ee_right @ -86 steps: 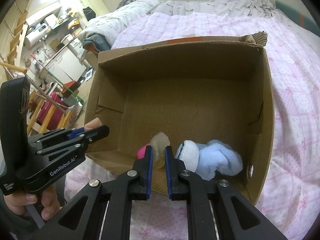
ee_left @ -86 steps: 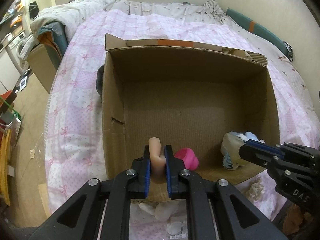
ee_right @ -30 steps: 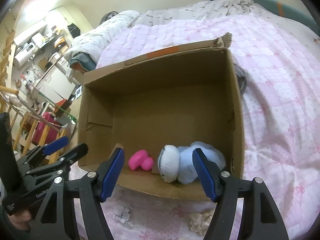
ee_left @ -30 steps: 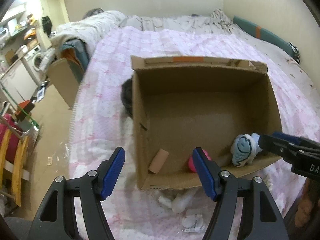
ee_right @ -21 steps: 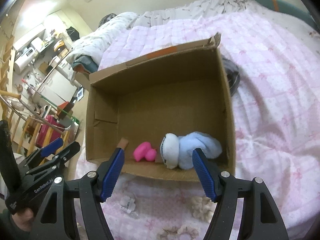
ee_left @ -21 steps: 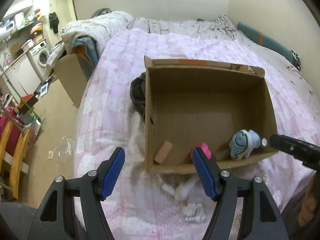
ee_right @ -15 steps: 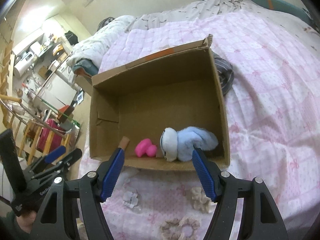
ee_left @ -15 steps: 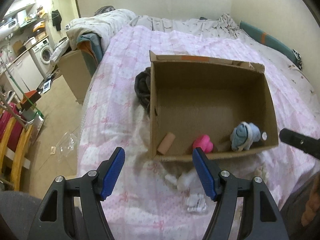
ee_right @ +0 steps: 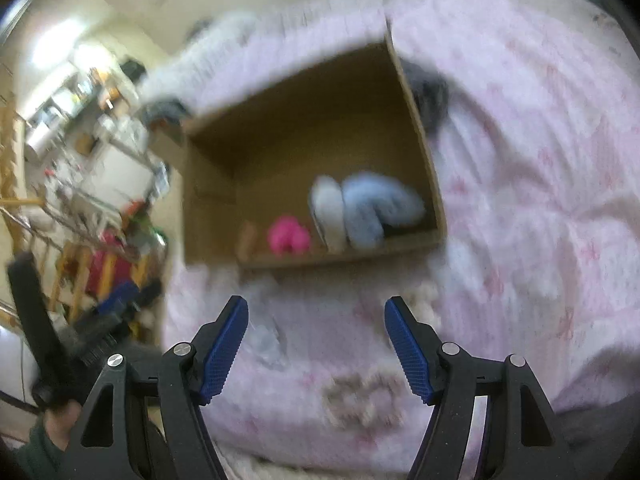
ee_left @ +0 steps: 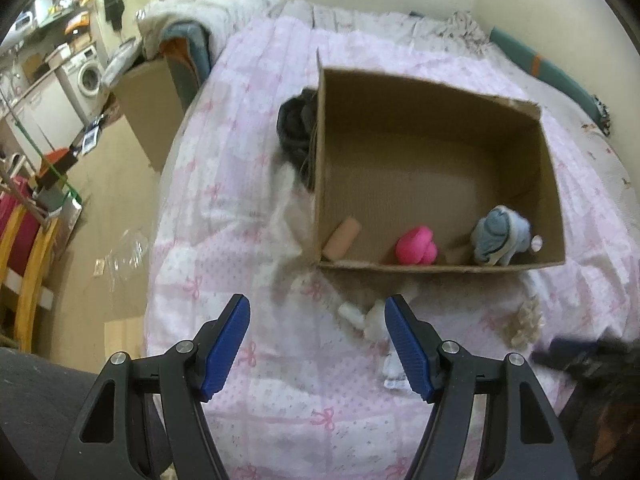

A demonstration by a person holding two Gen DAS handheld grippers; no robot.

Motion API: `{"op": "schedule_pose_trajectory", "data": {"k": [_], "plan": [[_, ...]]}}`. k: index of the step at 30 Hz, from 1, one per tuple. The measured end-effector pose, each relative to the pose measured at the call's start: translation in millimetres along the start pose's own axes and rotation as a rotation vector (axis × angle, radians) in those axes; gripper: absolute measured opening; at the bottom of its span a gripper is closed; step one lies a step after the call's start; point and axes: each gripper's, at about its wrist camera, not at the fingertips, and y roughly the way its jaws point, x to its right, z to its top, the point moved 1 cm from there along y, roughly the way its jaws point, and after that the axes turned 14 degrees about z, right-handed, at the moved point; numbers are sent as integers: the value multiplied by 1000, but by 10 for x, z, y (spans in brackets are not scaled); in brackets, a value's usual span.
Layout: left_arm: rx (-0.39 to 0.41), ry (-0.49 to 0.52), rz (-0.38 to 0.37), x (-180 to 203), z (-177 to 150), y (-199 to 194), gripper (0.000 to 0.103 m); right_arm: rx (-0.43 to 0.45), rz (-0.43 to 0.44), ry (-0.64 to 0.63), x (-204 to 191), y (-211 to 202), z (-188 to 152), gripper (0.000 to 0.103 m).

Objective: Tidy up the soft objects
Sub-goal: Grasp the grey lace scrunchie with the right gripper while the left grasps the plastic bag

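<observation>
Three soft things lie along the near wall of the cardboard box on the bed: a tan roll by its left corner, a pink toy mid-wall, a blue plush rightward. Both the left gripper and right gripper are spread wide and hold nothing, below the box's near wall. Pale scrunchies lie there too.

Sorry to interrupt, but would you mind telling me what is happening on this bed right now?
A person with two handheld grippers is sorting soft things into a cardboard box on the bed. Both the left gripper and right gripper are open and hold nothing, above the bedspread in front of the box. Inside lie a tan roll, a pink toy and a blue plush. A scrunchie and small white items lie outside.
</observation>
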Motion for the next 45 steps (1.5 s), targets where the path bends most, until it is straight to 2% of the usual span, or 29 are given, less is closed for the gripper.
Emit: {"op": "schedule_pose_trajectory", "data": {"k": [3,6,8,14,18,19,21,26,30,34,37,41,45], "plan": [[-40,-13,-9,2,-8,88,67,-219,-117,28,113,413,-149,75],[-50,-7,-19,32,-9,110,67,-303,-220,-23,105,659,-203,76],[-46,3,-19,58,-15,107,67,-356,-225,-2,165,783,-232,84],[-56,9,-29,102,-16,131,67,-411,-215,10,200,924,-271,85],[-88,-9,-40,86,-28,201,67,-433,-201,-53,24,1006,-351,84],[-96,-16,-42,75,-31,223,67,-438,-211,-79,-25,1026,-375,80],[-116,-33,-49,45,-37,268,67,-448,-221,-118,-89,1070,-411,46],[-148,-74,-48,-42,-44,357,67,-421,-221,-145,-179,1066,-410,22],[-166,-67,-62,-6,-73,394,67,-353,-145,-145,-261,927,-303,20],[-198,4,-95,194,-162,467,65,-232,-82,-164,-362,732,-178,20],[-230,55,-123,369,-233,528,64,-174,-82,-143,-351,642,-103,20],[-289,83,-185,558,-325,637,64,-141,-80,-96,-203,548,-7,19],[-311,129,-207,733,-393,726,64,-124,-76,-63,-135,527,32,19]]}}
